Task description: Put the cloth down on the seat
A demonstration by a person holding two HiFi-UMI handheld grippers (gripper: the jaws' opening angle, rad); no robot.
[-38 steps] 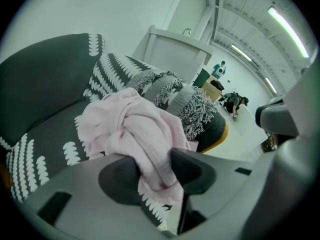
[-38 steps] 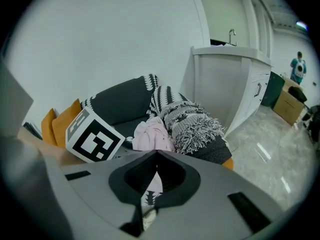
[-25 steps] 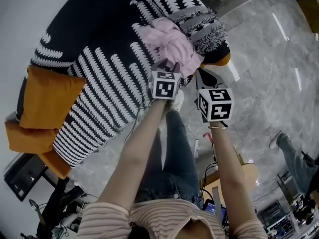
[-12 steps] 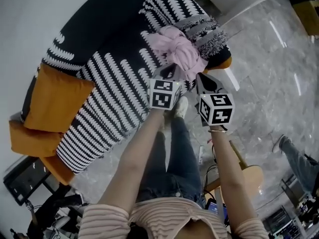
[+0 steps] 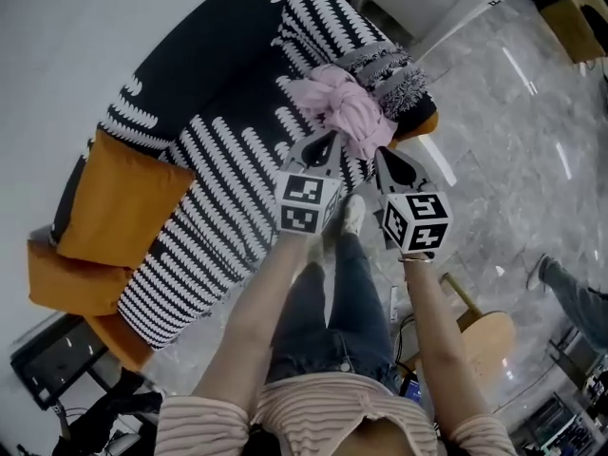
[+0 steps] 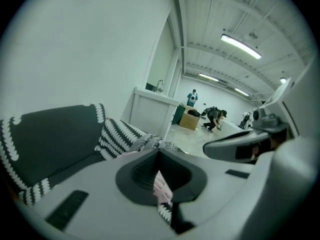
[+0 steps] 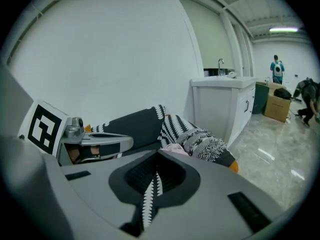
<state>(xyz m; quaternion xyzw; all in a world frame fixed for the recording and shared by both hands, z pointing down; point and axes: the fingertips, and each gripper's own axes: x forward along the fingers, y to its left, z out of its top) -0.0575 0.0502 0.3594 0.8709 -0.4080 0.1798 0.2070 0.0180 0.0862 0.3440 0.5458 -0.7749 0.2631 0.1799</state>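
The jaws of the left gripper (image 5: 330,139) are seen pressed together with nothing pinched; only a strip of pink and of striped cover is glimpsed beyond the slit between them. The jaws of the right gripper (image 5: 382,155) are likewise closed and empty, with stripes alone showing past them. The cloth (image 5: 344,105) is found just ahead of the left jaws, apparently apart from them, and ahead and to the left of the right jaws, so the left gripper is the nearer. It lies bunched on the seat (image 5: 233,145) of the sofa, close against a fringed pillow (image 5: 391,69) beyond it. Its longer side is judged to run from the backrest towards the front edge, roughly across the line of the left jaws. The cloth is judged already put down, so only a retreat is left.
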